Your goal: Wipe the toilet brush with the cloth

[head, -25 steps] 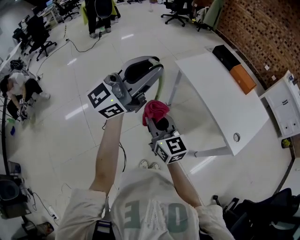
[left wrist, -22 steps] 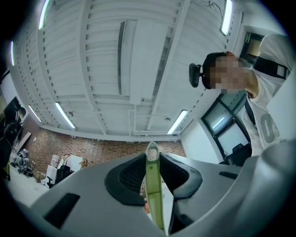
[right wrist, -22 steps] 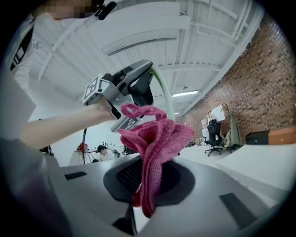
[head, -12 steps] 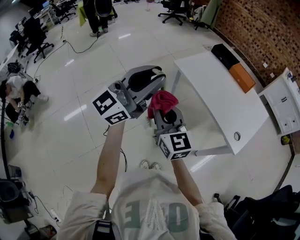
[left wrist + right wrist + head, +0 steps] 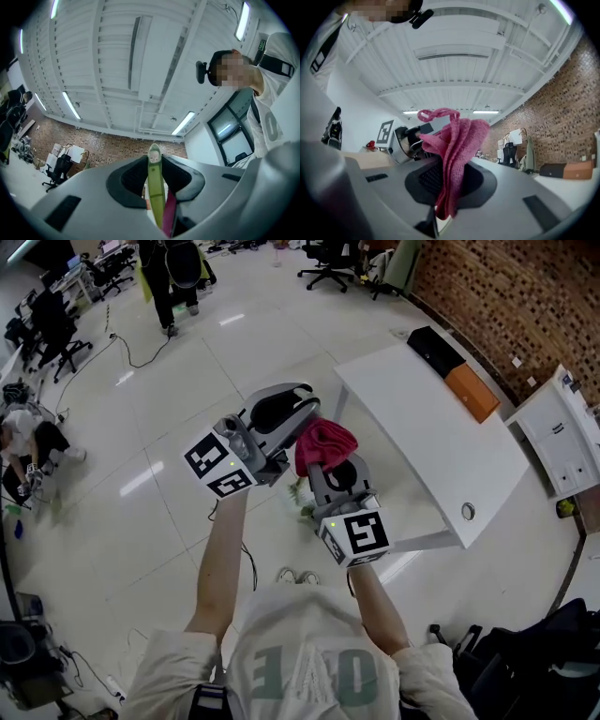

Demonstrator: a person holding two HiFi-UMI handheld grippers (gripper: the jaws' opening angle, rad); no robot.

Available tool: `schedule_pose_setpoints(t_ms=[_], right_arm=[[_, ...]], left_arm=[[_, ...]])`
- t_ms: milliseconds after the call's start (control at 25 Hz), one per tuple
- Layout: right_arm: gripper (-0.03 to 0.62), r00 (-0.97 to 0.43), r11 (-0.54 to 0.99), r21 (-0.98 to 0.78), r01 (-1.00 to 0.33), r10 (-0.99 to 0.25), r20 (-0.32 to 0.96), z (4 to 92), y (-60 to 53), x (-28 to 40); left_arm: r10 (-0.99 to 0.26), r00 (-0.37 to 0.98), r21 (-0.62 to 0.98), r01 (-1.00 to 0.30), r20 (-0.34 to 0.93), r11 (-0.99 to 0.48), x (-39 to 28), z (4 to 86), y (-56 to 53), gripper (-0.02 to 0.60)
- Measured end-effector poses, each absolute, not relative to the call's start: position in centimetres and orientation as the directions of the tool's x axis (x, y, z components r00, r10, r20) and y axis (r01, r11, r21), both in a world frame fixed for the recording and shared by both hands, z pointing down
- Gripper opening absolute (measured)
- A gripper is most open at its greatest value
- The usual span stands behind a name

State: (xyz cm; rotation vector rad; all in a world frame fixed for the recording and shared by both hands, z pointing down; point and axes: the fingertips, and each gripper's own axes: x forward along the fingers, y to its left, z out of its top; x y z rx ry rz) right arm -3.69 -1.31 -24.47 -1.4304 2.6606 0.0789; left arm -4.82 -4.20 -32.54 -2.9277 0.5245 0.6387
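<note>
Green plastic, the toilet brush (image 5: 155, 187) is pinched by its handle between the jaws of your left gripper (image 5: 154, 164), with the handle's tip poking just past them. A strip of the pink cloth (image 5: 457, 145) shows right beside the handle. Your right gripper (image 5: 449, 187) has its jaws clamped on that folded cloth, which bunches up above them. You hold both grippers close together over the pale tiled floor (image 5: 141, 427), near a white table (image 5: 441, 446).

White table (image 5: 427, 432) (orange box (image 5: 466, 393) atop), brick wall (image 5: 487, 296)
</note>
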Motion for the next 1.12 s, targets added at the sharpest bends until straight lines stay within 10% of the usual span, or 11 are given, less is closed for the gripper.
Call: schedule_pose_setpoints(t_ms=[520,1120], right_arm=[[0.031,-0.327,0.321,-0.191,-0.928,-0.945,-0.002,-17.0,-6.1,10.3],[0.032,-0.463,0.457,-0.138,-0.879,-0.886,0.012,5.4,-12.6,10.6]], left_arm=[[-0.215,0.897,0.018,-0.226,-0.387,-0.974,-2.2,-28.2,-8.0,0.099],[-0.126,0.937,0.004,-0.132,-0.326,-0.991,1.3,-4.7,-12.3,0.1]])
